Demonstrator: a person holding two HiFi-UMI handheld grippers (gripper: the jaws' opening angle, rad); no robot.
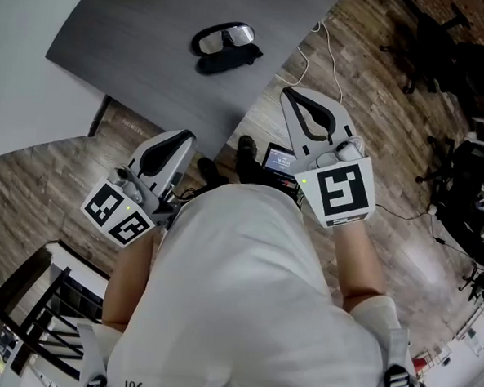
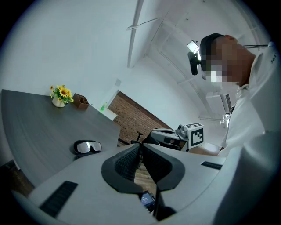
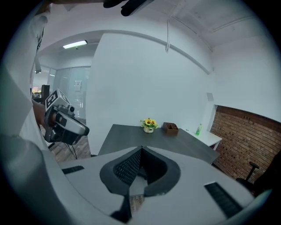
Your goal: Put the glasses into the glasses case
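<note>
Plainly, left claw (image 1: 184, 136) and right claw (image 1: 290, 95) hang shut and empty, too far from the black-rimmed glasses (image 1: 224, 39) touching the soft black case (image 1: 234, 60).

Office: long grey table (image 1: 152, 52), brick wall (image 3: 246, 136), office chair (image 3: 253, 168), glass partitions (image 3: 61, 83).

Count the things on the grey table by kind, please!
Glasses: 1
Case: 1
Flower pot: 1
Box: 1
Total: 4
</note>
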